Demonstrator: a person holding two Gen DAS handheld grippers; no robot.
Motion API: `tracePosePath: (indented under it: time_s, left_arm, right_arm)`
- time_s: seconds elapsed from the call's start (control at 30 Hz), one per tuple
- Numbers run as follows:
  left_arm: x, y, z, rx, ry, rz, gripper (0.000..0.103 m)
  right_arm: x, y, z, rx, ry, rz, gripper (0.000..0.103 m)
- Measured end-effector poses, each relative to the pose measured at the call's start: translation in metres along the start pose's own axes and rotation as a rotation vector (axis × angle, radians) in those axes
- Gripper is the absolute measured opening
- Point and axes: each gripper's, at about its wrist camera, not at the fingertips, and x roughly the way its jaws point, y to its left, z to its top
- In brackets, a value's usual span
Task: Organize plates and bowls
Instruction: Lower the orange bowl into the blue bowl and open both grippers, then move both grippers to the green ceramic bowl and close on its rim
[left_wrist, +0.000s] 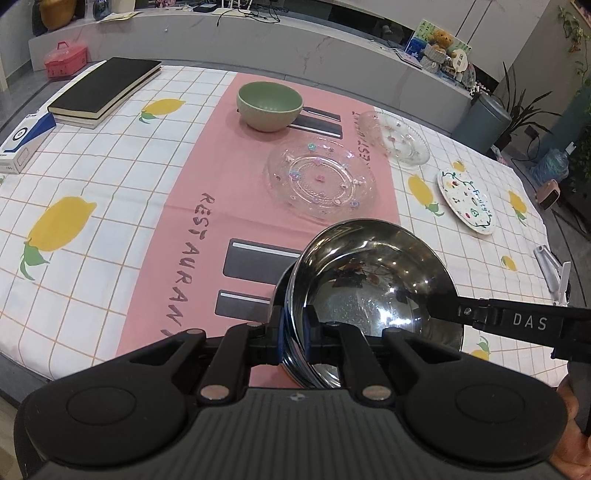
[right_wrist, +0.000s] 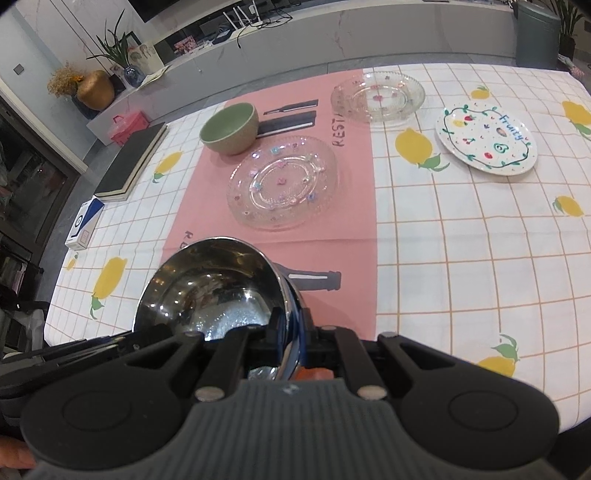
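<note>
A shiny steel bowl (left_wrist: 373, 280) hangs tilted just above the near part of the pink mat, held from two sides. My left gripper (left_wrist: 294, 325) is shut on its left rim. My right gripper (right_wrist: 291, 325) is shut on the opposite rim of the steel bowl (right_wrist: 210, 288). Beyond it lie a large clear glass plate (left_wrist: 321, 181) (right_wrist: 282, 182), a green bowl (left_wrist: 269, 105) (right_wrist: 229, 127), a smaller glass plate (left_wrist: 395, 136) (right_wrist: 376, 96) and a white painted plate (left_wrist: 465, 201) (right_wrist: 485, 138), each set apart on the table.
A black book (left_wrist: 103, 88) and a white and blue box (left_wrist: 22, 140) lie at the table's far left. A pink case (left_wrist: 64, 59) stands on the ledge behind. The lemon-print cloth (right_wrist: 461, 258) is bare at the right.
</note>
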Motion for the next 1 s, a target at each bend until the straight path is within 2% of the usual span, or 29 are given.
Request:
tracePosePath:
  time_s: [0.43, 0.67, 0.7, 0.8, 1.0]
  left_arm:
    - [0.007, 0.002, 0.0, -0.002, 0.013, 0.007, 0.01]
    - [0.005, 0.004, 0.0, -0.003, 0.014, 0.0, 0.018]
    - [0.004, 0.004, -0.001, -0.005, 0.015, -0.006, 0.022]
    - [-0.001, 0.005, -0.001, 0.0, 0.004, -0.013, 0.026]
    - [-0.024, 0.006, 0.012, 0.033, -0.046, -0.024, 0.028]
  right_arm:
    - [0.013, -0.001, -0.001, 0.01, 0.023, -0.004, 0.006]
    - [0.013, -0.001, -0.003, 0.004, 0.017, -0.003, 0.01]
    - [0.012, 0.0, -0.003, -0.001, 0.014, -0.011, 0.012]
    - [0.009, 0.0, -0.003, -0.006, 0.008, -0.022, 0.028]
    - [-0.009, 0.0, 0.005, -0.014, -0.026, -0.008, 0.03]
